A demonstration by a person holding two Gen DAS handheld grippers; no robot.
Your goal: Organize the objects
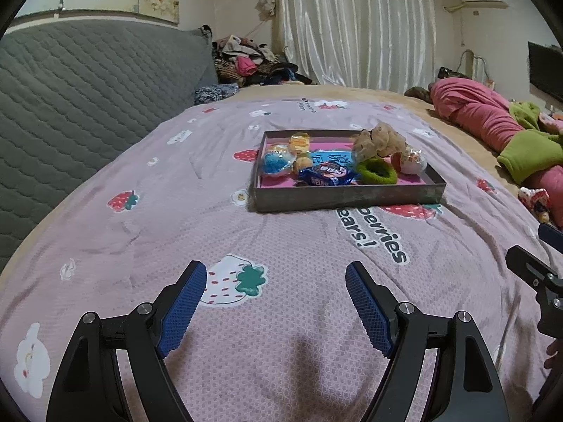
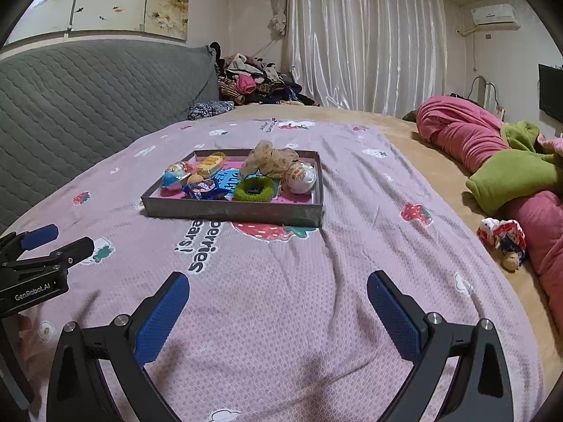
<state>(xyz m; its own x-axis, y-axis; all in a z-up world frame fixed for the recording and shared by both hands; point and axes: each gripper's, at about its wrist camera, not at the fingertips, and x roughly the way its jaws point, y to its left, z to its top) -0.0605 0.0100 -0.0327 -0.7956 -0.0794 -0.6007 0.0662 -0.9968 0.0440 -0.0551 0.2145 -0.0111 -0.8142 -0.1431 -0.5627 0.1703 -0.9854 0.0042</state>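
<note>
A shallow grey tray (image 1: 348, 197) (image 2: 232, 212) with a pink floor sits on the bed ahead of both grippers. In it lie a green hair tie (image 1: 376, 172) (image 2: 254, 190), a blue snack packet (image 1: 325, 175) (image 2: 204, 188), a beige scrunchie (image 1: 378, 140) (image 2: 271, 160), a white and red egg toy (image 1: 410, 163) (image 2: 302, 176), a blue and white egg toy (image 1: 278, 161) (image 2: 174, 176) and a yellow wrapped sweet (image 1: 299, 140) (image 2: 211, 163). My left gripper (image 1: 276, 302) hangs open over the sheet, well short of the tray. My right gripper (image 2: 278, 313) is open too, with nothing between its fingers.
The bed carries a lilac strawberry-print sheet (image 1: 246, 316) (image 2: 352, 263). A grey quilted headboard (image 1: 88, 88) rises on the left. Pink and green bedding (image 2: 510, 176) is bundled at the right, with a small doll (image 2: 503, 242) beside it. Clothes (image 1: 253, 59) are piled at the back.
</note>
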